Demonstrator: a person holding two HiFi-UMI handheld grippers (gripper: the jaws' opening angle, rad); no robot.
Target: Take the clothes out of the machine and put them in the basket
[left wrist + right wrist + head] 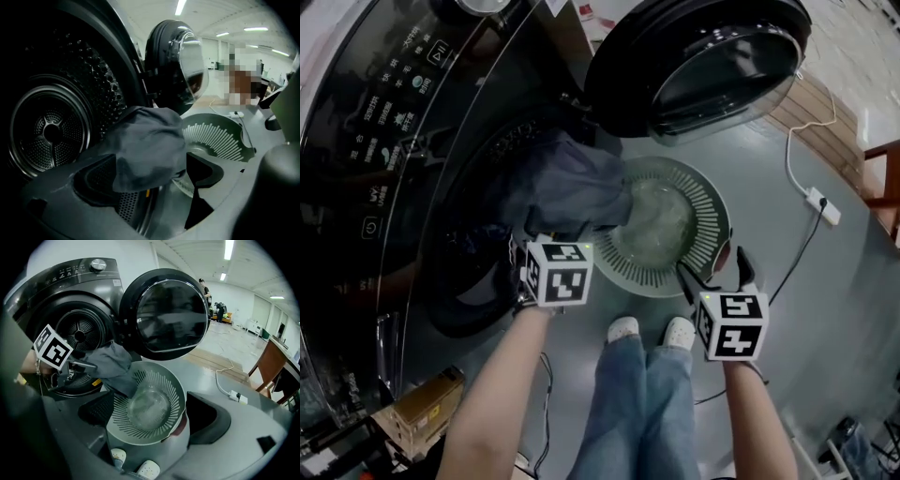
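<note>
Garment (572,183), dark grey, one piece: it bridges the mouth of the machine (469,272) and the near rim of the basket (712,211), which stands on the floor beside the opening, under the swung-out door (703,56). The cloth's long axis runs from the drum across to the basket, and its lower end hangs over the slatted wall, not yet down inside.

Left gripper (150,178): jaws wide apart. The cloth is bunched between and over them and seems to rest on the left-hand jaw, but neither pad presses on it, so nothing is clamped. This claw points steeply down at the machine's lip, with the garment directly ahead of and above its tips.

Right gripper (715,272): jaws also apart and empty. It stands on the far side of the basket from the machine, well apart from the cloth and facing the basket bowl.

The left hand is clearly the nearer. The coming move probably turns on carrying the cloth sideways along its own axis, away from the drum and over the rim.
</note>
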